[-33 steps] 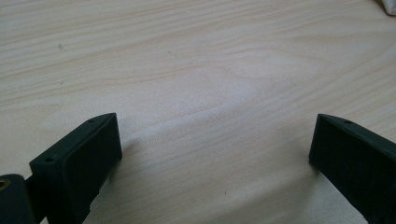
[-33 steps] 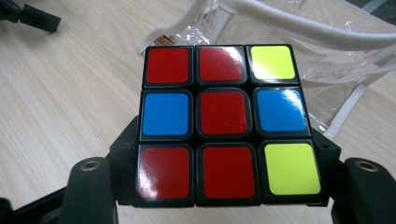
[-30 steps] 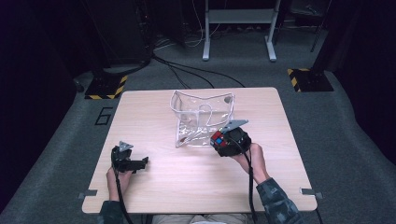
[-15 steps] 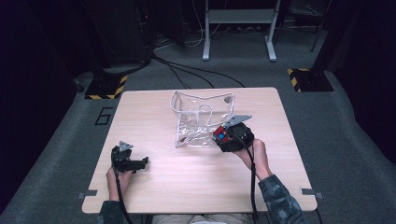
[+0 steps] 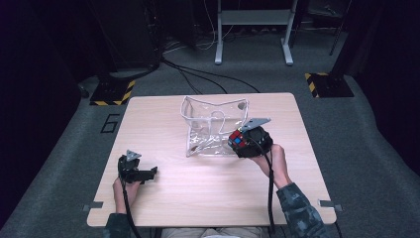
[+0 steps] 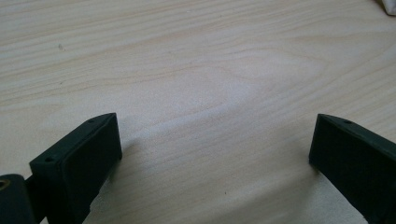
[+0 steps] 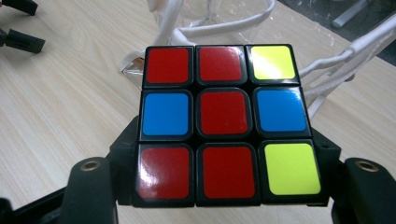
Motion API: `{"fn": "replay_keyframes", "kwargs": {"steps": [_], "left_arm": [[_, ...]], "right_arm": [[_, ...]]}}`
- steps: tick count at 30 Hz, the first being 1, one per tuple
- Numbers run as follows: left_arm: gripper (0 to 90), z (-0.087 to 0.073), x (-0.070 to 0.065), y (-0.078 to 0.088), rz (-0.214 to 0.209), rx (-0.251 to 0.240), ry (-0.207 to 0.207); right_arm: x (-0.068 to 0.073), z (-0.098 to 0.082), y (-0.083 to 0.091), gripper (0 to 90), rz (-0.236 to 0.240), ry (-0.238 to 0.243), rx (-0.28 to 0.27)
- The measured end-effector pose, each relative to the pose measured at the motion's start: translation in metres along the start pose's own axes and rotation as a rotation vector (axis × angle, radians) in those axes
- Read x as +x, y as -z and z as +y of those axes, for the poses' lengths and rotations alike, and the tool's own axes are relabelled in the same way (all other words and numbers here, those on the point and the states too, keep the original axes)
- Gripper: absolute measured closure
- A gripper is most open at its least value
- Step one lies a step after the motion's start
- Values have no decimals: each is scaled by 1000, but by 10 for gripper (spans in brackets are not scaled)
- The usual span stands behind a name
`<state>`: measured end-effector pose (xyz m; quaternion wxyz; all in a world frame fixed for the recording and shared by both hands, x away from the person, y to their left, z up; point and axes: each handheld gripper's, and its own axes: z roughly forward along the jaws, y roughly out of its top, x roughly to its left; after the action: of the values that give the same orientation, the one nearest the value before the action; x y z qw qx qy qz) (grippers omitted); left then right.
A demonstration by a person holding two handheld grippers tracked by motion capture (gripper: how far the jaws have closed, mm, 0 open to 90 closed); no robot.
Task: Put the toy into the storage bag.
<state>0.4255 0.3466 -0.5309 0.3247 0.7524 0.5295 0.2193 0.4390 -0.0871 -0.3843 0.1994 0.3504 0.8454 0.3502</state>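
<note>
A puzzle cube [image 7: 226, 123] with red, blue and yellow stickers sits between my right gripper's jaws, which press on its two sides. In the high view the right gripper [image 5: 236, 140] holds the cube [image 5: 236, 140] at the right side of a clear plastic bag [image 5: 210, 126] with white handles. The bag [image 7: 224, 21] stands open on the table just beyond the cube. My left gripper [image 5: 151, 172] rests low at the table's front left, jaws wide apart. In the left gripper view its jaws [image 6: 212, 161] frame bare wood with nothing between them.
The light wooden table [image 5: 163, 198] has room at the front and left. Beyond the far edge lie black cables [image 5: 198, 74], a metal stand [image 5: 252, 29] and yellow-black striped bases [image 5: 324, 84] on grey floor.
The right gripper with the cube has shifted slightly up and to the right beside the bag. The left gripper has stayed where it was.
</note>
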Motion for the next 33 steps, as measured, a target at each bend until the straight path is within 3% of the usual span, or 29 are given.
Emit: {"fn": "replay_keyframes", "kwargs": {"steps": [5, 6, 9, 15, 25, 33], "left_arm": [[21, 0, 0, 0, 1, 0, 1], [21, 0, 0, 0, 0, 0, 0], [21, 0, 0, 0, 1, 0, 1], [21, 0, 0, 0, 0, 0, 0], [21, 0, 0, 0, 0, 0, 0], [21, 0, 0, 0, 0, 0, 0]], "right_arm": [[-4, 4, 4, 332, -11, 17, -18], [-3, 4, 5, 332, -12, 1, -13], [-6, 6, 7, 332, -17, 17, -24], [-6, 13, 12, 332, -27, 2, -21], [-7, 26, 19, 332, -43, 46, -28], [-6, 37, 18, 332, -42, 50, -40]]}}
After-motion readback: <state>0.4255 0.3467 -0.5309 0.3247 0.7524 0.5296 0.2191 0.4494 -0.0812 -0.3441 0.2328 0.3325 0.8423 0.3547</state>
